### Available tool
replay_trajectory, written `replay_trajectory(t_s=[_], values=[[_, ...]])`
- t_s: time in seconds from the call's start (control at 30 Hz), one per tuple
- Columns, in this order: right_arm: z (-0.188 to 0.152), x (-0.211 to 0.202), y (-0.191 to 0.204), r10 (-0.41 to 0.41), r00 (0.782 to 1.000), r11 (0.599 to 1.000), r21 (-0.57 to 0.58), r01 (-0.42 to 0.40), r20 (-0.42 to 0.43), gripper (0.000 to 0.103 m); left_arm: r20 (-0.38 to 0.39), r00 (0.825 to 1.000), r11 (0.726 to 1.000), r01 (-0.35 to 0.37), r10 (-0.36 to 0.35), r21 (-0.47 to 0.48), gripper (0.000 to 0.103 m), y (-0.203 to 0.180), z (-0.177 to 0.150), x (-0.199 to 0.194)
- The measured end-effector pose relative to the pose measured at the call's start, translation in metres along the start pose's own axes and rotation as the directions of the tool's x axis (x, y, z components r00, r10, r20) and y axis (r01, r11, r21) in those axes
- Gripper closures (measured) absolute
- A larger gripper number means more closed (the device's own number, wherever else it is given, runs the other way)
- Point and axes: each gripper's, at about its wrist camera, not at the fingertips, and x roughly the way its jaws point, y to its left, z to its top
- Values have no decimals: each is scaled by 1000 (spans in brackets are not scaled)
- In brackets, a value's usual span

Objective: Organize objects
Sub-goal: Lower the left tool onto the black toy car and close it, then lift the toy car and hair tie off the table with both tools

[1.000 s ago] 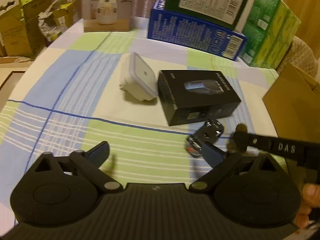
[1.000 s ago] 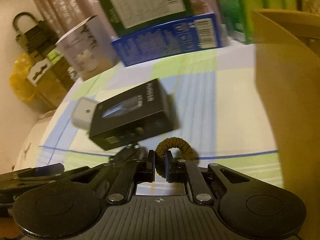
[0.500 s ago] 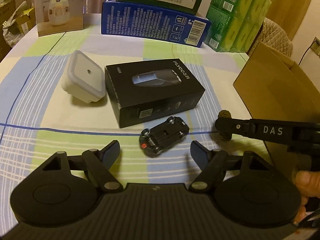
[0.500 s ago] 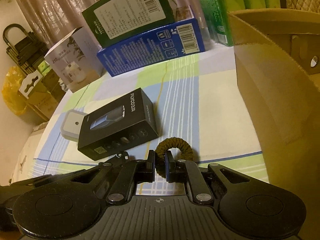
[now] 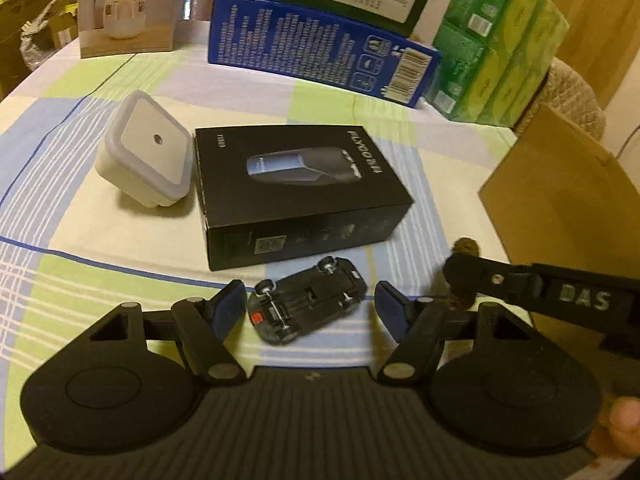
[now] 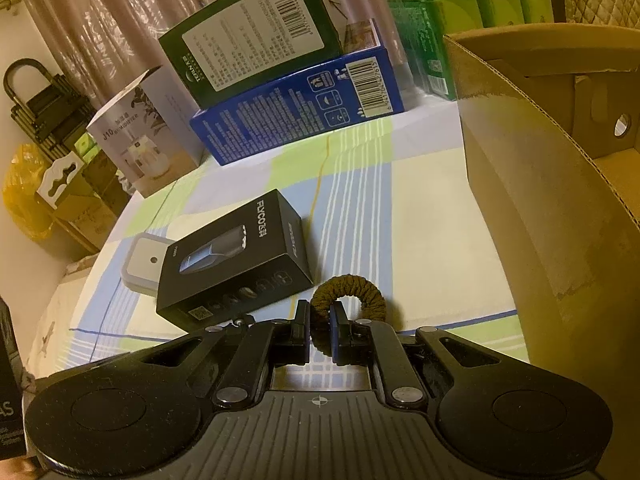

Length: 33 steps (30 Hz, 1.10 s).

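A small black toy car (image 5: 316, 300) lies upside down on the checked tablecloth, just in front of a black shaver box (image 5: 296, 184). My left gripper (image 5: 307, 305) straddles the car; its jaws are closing, and a thin gap still shows at each blue pad. My right gripper (image 6: 320, 332) is shut on a brown braided ring (image 6: 360, 292), held just above the cloth. In the left wrist view the right gripper's fingers (image 5: 472, 276) reach in from the right with the ring (image 5: 466, 246). A white square night light (image 5: 148, 156) sits left of the black box (image 6: 236, 256).
An open cardboard box (image 6: 540, 220) stands at the table's right edge, close to the right gripper. At the back stand a blue box (image 5: 312, 52) with a dark green one on top, green packs (image 5: 492, 64) and a humidifier carton (image 5: 124, 8). A hand shows at lower right.
The left gripper came forward and down until the toy car sits between its jaws, which have narrowed. The right gripper keeps the ring and has barely moved.
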Motion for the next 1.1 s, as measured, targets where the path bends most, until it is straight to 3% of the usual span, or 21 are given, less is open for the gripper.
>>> replay_trajectory(t_s=[0.1,0.4,0.57,0.7,0.8,1.1], values=[[0,0,0,0,1000,1000,3,0,-3,97,1,1000,1000,-12,12,19,43,-1,2,2],[-3,1,4,22,1000,1000,-15,-22,-16,97,-45,999,996,-11,15,87,44,11,0,-9],[-5,3,11,40,999,998,-39,-41,-33,97,-106,994,970,37,-11,242,44,15,-17,-31],[-9,7,17,53,997,997,-58,-57,-61,97,-82,997,948,18,9,318,41,18,-32,-44],[-12,10,23,79,992,993,-82,-87,-96,97,-59,997,955,-36,56,294,31,26,-39,-49],[-16,16,26,81,988,992,-90,-93,-132,97,-50,996,993,-63,69,104,31,39,-38,-56]])
